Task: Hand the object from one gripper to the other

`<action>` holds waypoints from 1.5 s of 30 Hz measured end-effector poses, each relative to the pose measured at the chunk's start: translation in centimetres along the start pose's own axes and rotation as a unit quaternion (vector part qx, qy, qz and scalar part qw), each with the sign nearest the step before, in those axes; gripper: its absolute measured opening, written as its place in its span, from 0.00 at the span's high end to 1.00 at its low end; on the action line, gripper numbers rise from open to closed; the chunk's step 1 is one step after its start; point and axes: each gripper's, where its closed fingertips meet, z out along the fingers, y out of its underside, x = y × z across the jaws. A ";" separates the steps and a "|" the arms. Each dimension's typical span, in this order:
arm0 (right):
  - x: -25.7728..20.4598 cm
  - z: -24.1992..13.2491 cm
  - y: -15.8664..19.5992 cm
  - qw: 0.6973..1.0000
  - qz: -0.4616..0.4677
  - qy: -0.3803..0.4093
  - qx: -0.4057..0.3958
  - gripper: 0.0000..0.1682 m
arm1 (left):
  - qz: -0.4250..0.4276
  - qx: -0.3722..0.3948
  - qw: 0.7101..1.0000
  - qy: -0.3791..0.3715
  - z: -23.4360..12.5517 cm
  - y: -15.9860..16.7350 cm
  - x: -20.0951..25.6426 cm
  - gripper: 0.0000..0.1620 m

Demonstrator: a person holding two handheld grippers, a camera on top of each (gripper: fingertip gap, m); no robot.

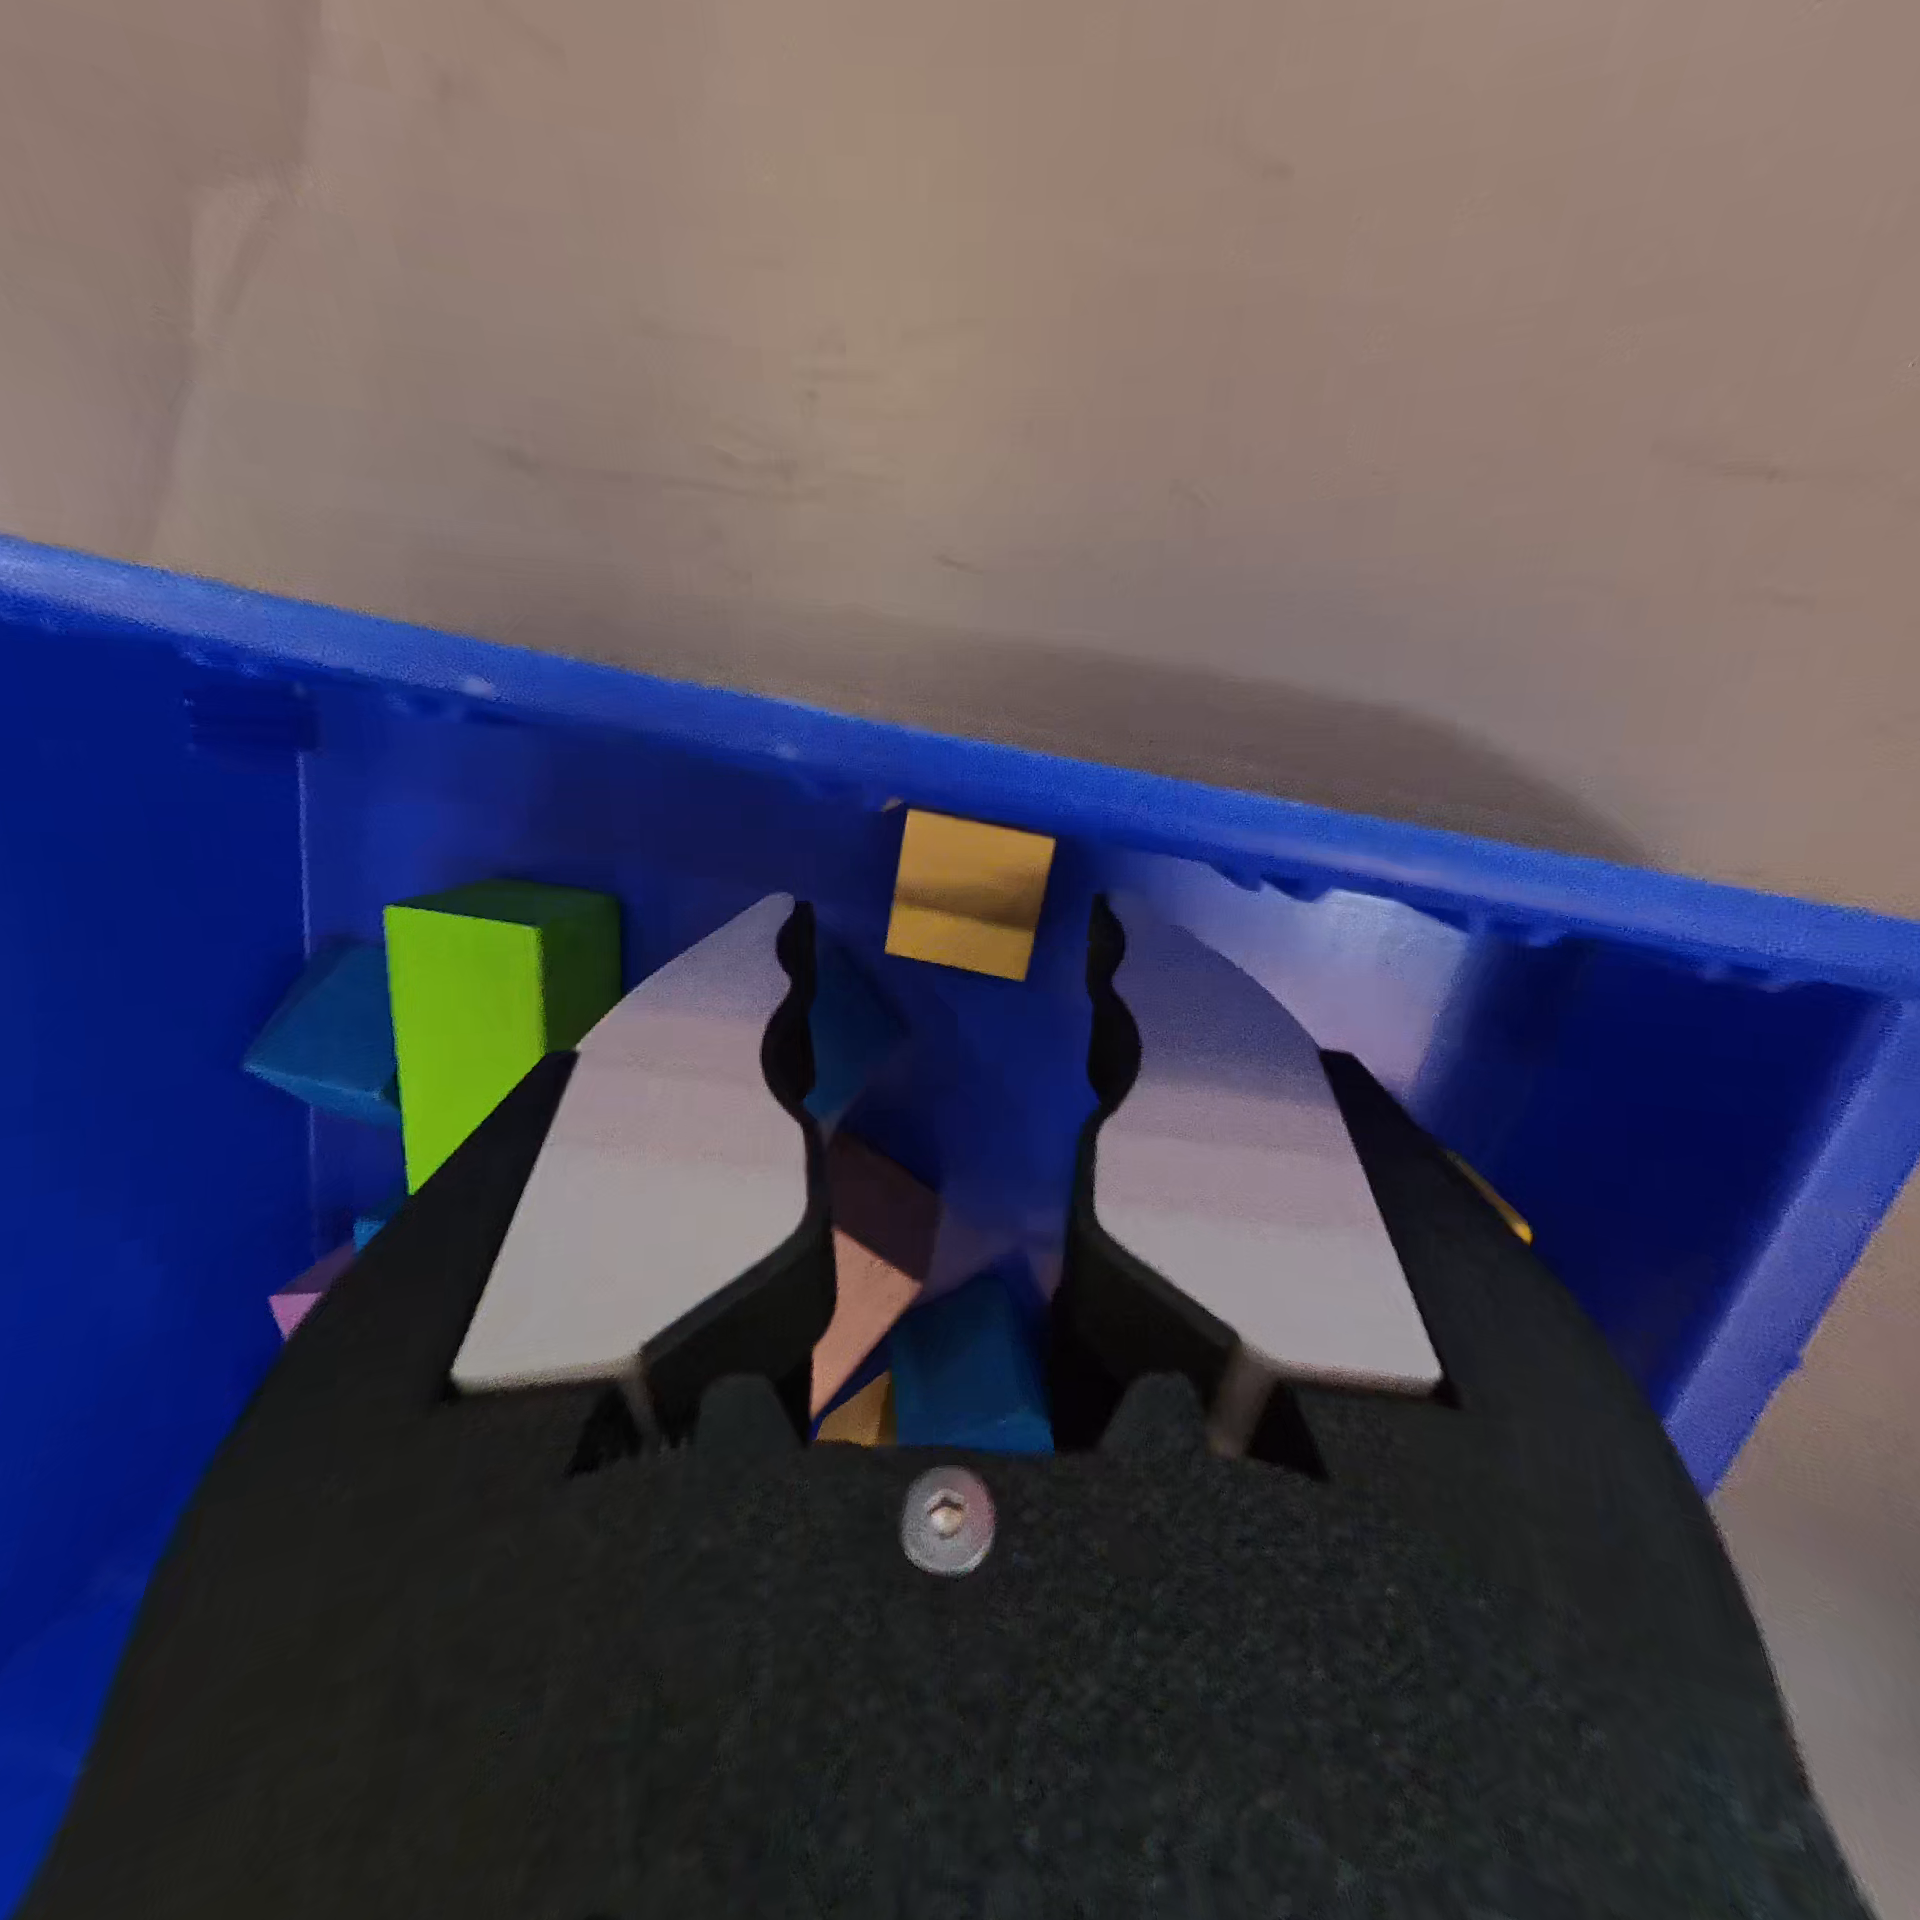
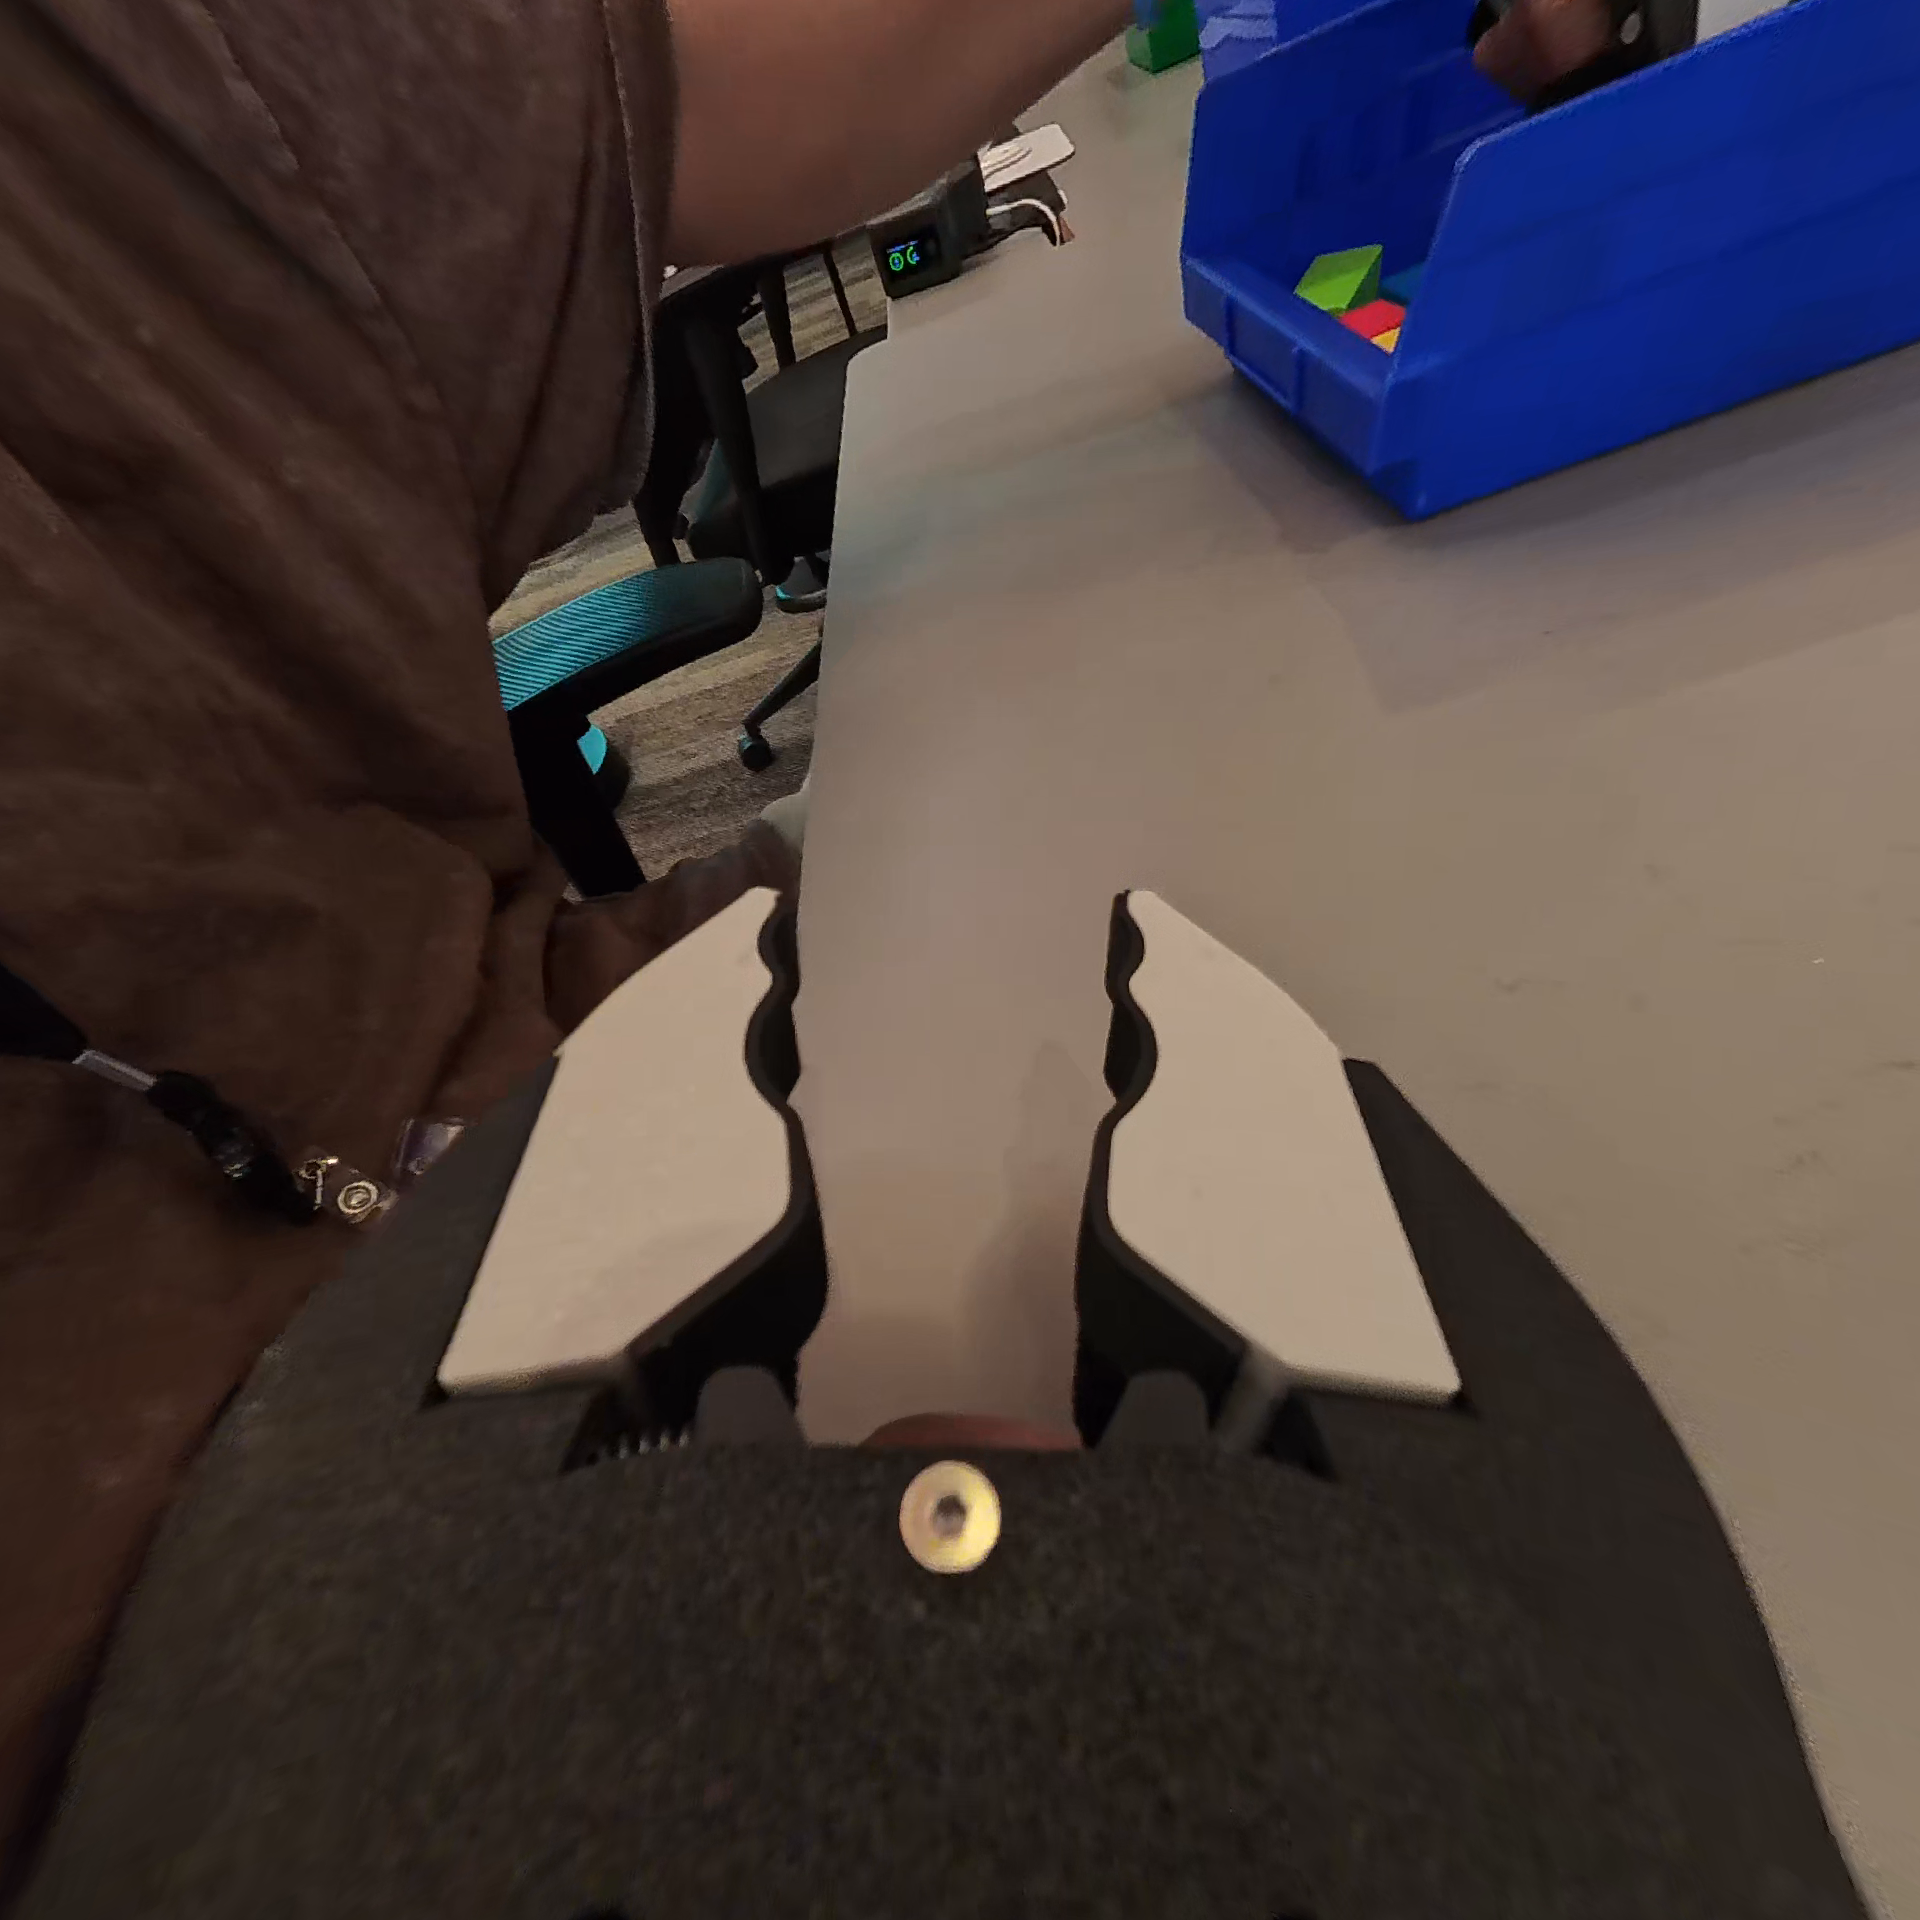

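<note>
Blue bin [image 1: 1351,831], yellow block [image 1: 966,894] beyond left hand-held gripper [image 1: 945,935]

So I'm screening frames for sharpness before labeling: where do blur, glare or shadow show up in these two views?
Left wrist view: the blue bin rim is smeared by motion blur, the yellow block carries a dark shadow band, and the bin casts a soft shadow on the table. Right wrist view: mostly sharp; the brown sleeve looks slightly soft and the table edge bows from wide-angle distortion.

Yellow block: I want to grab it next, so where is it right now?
In the left wrist view the yellow block sits inside the blue bin against its far wall, just beyond the open left gripper, right of the green block.
</note>
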 end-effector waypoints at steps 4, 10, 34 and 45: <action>-0.3 -0.1 0.0 1.000 0.000 -0.006 -0.001 0.66 | 0.014 -0.012 1.000 0.006 0.8 0.4 0.0 0.82; -0.1 -0.5 -0.2 1.000 -0.006 0.008 0.001 0.66 | -0.020 0.010 1.000 -0.011 -1.1 0.5 0.0 0.82; 11.1 -3.2 -17.2 0.927 -0.257 0.248 0.113 0.74 | -0.433 0.417 0.647 0.470 -15.3 -22.1 15.9 0.83; 9.2 -10.7 -19.1 0.902 -0.280 0.295 0.146 0.83 | -0.355 0.454 0.709 0.407 -14.2 -19.6 21.1 0.59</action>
